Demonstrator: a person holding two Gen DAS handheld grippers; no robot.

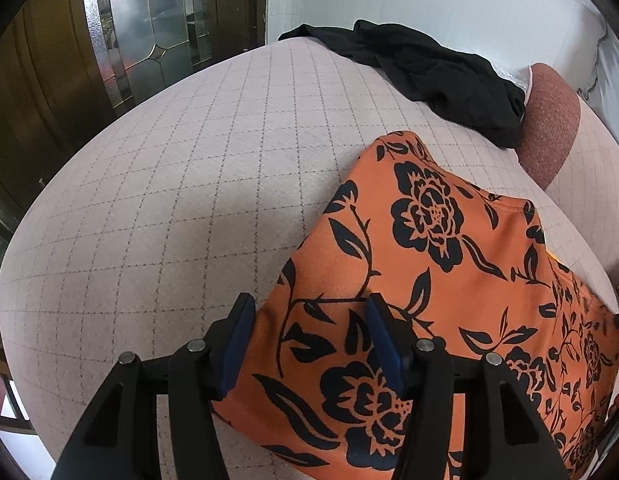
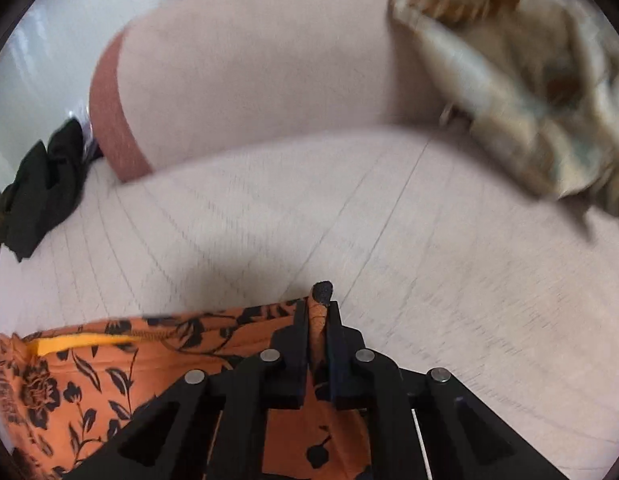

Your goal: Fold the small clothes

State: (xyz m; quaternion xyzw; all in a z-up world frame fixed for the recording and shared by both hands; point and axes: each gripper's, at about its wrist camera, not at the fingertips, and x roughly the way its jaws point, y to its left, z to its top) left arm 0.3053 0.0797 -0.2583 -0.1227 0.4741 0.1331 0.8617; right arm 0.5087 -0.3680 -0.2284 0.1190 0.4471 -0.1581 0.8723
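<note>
An orange garment with a black flower print (image 1: 429, 264) lies spread on the pale checked bed cover (image 1: 181, 184). My left gripper (image 1: 309, 312) is open, its jaws standing over the garment's left edge with cloth showing between them. My right gripper (image 2: 318, 312) is shut on the orange garment (image 2: 109, 364) at a corner, a fold of cloth pinched between the jaws. The right wrist view is blurred by motion.
A black garment (image 1: 437, 76) lies crumpled at the far side of the bed, also in the right wrist view (image 2: 41, 192). A pink pillow with a reddish edge (image 2: 249, 80) sits behind. A beige patterned cloth pile (image 2: 521, 76) lies at the right. A wooden glass door (image 1: 129, 32) stands at the left.
</note>
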